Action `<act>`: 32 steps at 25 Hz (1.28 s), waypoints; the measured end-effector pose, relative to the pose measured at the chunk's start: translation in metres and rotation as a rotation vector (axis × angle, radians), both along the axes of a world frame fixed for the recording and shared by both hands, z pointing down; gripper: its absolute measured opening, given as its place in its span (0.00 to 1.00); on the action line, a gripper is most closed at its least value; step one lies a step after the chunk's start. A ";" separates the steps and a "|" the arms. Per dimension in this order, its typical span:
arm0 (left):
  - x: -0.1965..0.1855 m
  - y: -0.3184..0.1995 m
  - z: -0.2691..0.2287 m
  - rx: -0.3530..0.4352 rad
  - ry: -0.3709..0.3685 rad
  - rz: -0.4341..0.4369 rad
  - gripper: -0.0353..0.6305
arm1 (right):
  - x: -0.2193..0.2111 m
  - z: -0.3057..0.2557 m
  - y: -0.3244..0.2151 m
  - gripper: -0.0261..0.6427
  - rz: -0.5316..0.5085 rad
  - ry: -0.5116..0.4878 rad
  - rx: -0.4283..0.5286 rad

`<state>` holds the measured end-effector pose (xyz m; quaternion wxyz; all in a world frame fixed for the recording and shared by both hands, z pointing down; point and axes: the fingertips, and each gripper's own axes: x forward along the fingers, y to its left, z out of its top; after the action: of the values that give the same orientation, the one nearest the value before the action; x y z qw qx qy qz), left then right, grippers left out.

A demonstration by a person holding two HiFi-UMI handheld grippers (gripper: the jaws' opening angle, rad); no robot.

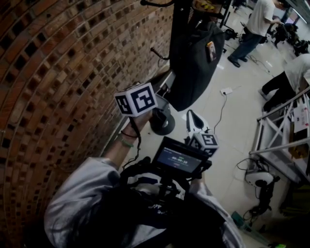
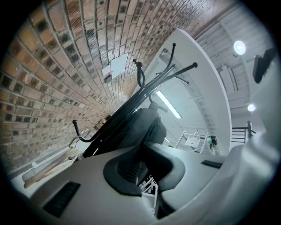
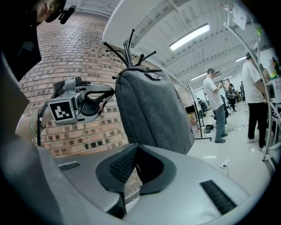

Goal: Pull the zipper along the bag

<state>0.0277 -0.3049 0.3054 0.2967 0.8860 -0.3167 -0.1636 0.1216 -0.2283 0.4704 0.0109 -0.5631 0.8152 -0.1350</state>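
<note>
A dark grey bag [image 1: 193, 63] hangs from a black coat stand [image 1: 180, 14] next to the brick wall. In the right gripper view the bag [image 3: 151, 110] fills the middle, with a small tab [image 3: 153, 75] near its top. My left gripper [image 3: 107, 91] is raised beside the bag's upper left edge, apart from it; its marker cube [image 1: 136, 99] shows in the head view. Its jaws [image 2: 147, 184] are shut on nothing, and the bag [image 2: 140, 127] lies beyond them. My right gripper [image 1: 191, 117] is held lower, in front of the bag. It [image 3: 139, 176] is shut and empty.
The stand's round base [image 1: 162, 121] rests on the pale floor by the brick wall [image 1: 58, 72]. A cable with a plug [image 1: 226, 91] lies on the floor. Two people [image 1: 256, 24] [image 1: 290, 77] are at the right, near a metal frame [image 1: 281, 131].
</note>
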 end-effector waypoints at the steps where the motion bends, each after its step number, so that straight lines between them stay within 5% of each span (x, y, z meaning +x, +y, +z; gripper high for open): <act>1: 0.000 0.000 -0.003 0.002 -0.003 -0.001 0.08 | 0.000 0.000 0.000 0.04 0.000 -0.002 -0.002; 14: 0.005 -0.007 -0.036 0.005 0.012 -0.006 0.08 | -0.006 0.003 -0.004 0.04 -0.030 -0.004 -0.003; 32: 0.011 -0.012 -0.063 0.030 -0.062 0.015 0.09 | -0.009 -0.001 -0.005 0.04 -0.040 0.002 0.001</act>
<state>0.0390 -0.3165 0.2422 0.2746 0.8973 -0.3165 -0.1388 0.1130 -0.2334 0.4697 0.0078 -0.5467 0.8265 -0.1340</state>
